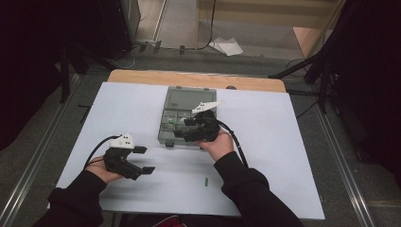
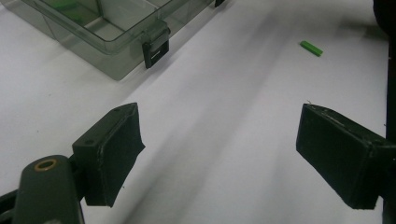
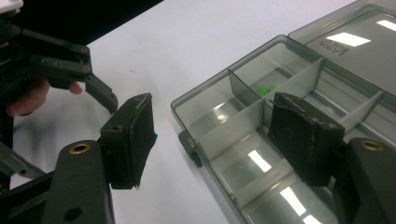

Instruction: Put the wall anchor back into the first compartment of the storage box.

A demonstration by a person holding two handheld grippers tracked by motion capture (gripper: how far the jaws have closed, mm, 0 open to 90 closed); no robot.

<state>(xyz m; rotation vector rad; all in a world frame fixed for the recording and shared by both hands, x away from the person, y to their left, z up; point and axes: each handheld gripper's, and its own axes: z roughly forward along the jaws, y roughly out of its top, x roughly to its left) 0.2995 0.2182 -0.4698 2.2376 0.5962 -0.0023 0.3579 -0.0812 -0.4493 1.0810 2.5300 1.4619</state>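
One small green piece lies loose on the white table near the person's edge, well apart from the open compartment box. It sits between the two forearms, its long axis running roughly away from the person. The left gripper, jaws spread and empty, looks nearer to it than the right gripper, which hovers over the box's near edge with jaws apart and empty.
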